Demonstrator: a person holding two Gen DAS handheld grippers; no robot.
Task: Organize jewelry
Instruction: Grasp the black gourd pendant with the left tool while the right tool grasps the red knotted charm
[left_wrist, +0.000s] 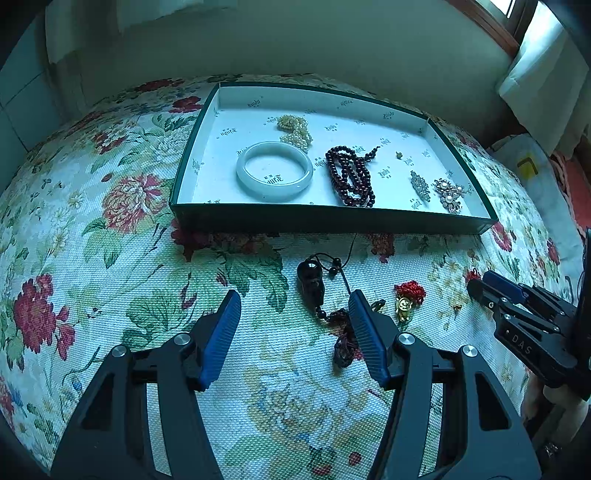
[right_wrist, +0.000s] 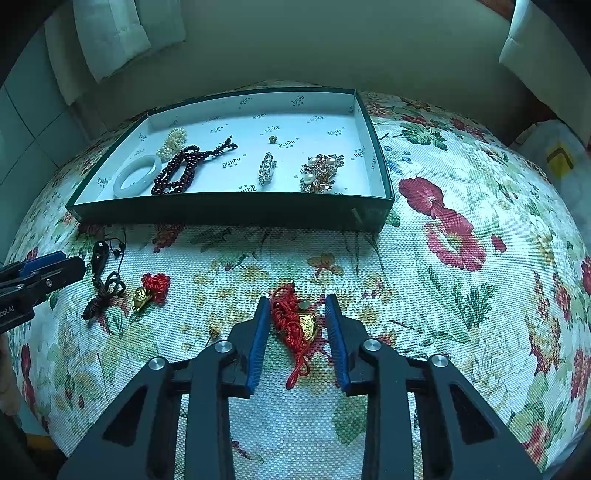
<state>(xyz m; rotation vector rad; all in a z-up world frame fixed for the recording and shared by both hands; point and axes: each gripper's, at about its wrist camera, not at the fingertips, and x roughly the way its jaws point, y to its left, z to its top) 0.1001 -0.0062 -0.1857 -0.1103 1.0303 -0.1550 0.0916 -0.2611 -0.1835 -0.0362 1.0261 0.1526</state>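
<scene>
Pickup under way: the right gripper (right_wrist: 297, 306) brackets a red cord charm (right_wrist: 295, 321), pads not yet pressing it; closing fully comes next. The left gripper (left_wrist: 293, 306) stands spread over a black pendant (left_wrist: 311, 282). The box (right_wrist: 229, 210) lies straight ahead, its near wall to be cleared; open cloth surrounds both.

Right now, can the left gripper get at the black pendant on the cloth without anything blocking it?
Probably yes. The black pendant lies on the floral cloth just ahead of the open left gripper, between its finger lines, with nothing on top. The green box sits beyond; the right gripper is off to the side.
</scene>
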